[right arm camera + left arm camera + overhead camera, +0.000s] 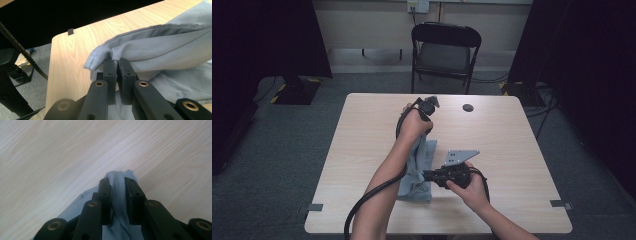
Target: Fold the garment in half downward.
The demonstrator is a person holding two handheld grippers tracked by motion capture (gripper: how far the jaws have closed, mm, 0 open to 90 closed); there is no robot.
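Note:
A pale grey-blue cloth lies bunched near the middle of the light wooden table. My left gripper points down from a raised hand and is shut on a fold of the cloth, which runs up between its jaws. My right gripper, with a grey three-cornered plate on top, lies low and level near the front and is shut on a hemmed edge of the cloth. The cloth stretches away from that grip toward the right of the right gripper view.
A small dark round disc lies on the table's far side. A black folding chair stands behind the table. Black tape tabs mark the front corners. A thick cable trails off the front edge.

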